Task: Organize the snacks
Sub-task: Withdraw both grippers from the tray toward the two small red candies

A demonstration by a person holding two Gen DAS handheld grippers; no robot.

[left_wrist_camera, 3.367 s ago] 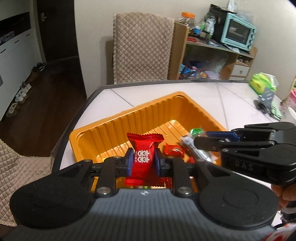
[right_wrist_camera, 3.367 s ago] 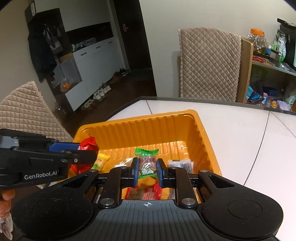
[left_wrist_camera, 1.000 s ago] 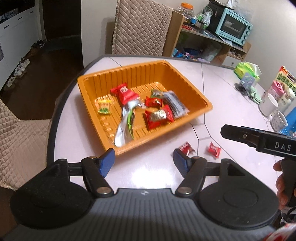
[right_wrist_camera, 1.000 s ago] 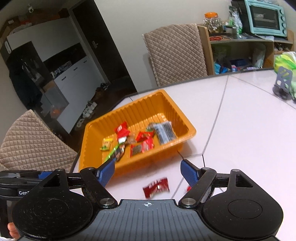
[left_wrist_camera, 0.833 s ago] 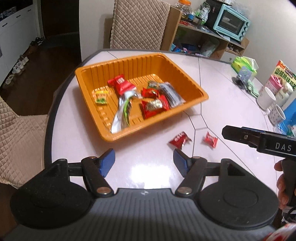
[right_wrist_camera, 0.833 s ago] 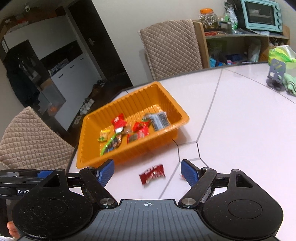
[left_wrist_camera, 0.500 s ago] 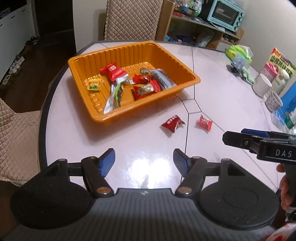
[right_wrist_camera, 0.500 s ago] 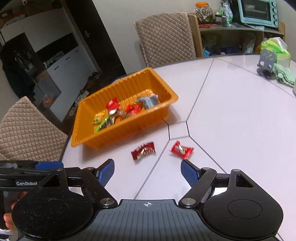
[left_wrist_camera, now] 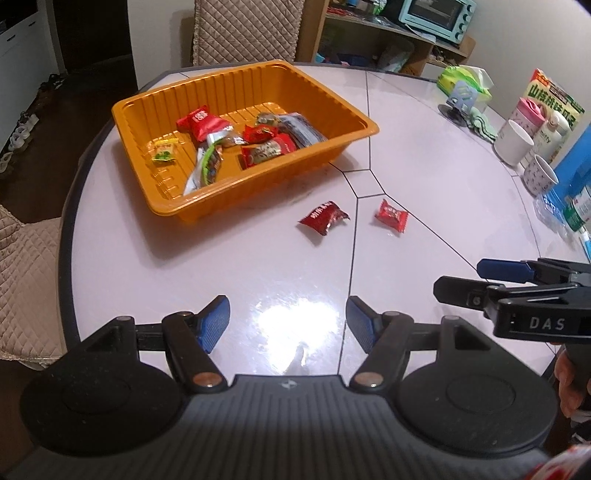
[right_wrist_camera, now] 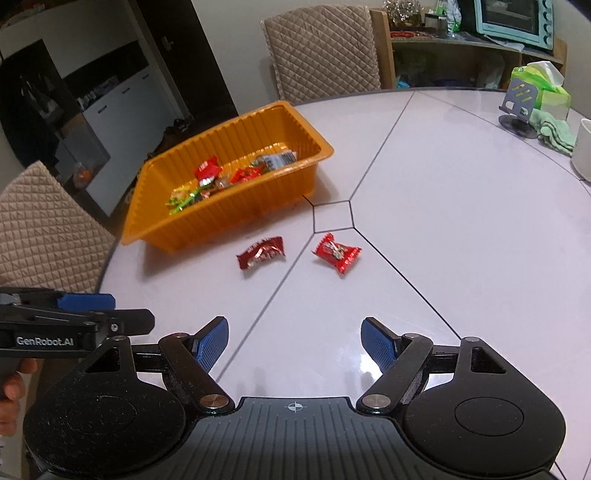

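Left gripper [left_wrist_camera: 288,319] held above the near part of the table [left_wrist_camera: 424,177], blue pads spread wide, nothing between them. Right gripper [right_wrist_camera: 294,341] likewise spread wide and empty, also above the table's near side; in the left wrist view it shows at the right edge, side-on, beside the left one. Orange tray [left_wrist_camera: 347,110] sits toward the table's far left corner, ribbed walls, holding a loose cluster of snack packets: a red packet [left_wrist_camera: 197,120] toward the back, a small yellow-green candy [left_wrist_camera: 162,151] off to the left by itself, a long silver-green wrapper [left_wrist_camera: 205,168] lying lengthwise near the front wall, a red-and-brown packet [left_wrist_camera: 267,149] in the middle, and a grey striped packet [left_wrist_camera: 299,127] at the right. Two snacks lie outside the tray on bare table, between it and the grippers: a dark red wrapper [right_wrist_camera: 261,253], crumpled, nearer the tray, and a brighter red candy [right_wrist_camera: 337,253] just to its right, the two apart and on either side of a dark seam line in the tabletop. Far right of the table: a white cup [left_wrist_camera: 513,142], a pink-lidded cup [left_wrist_camera: 528,114], a patterned mug [left_wrist_camera: 540,175]. Quilted chair [right_wrist_camera: 323,50] stands behind the tray; a teal toaster oven [right_wrist_camera: 515,16] is on the shelf beyond.
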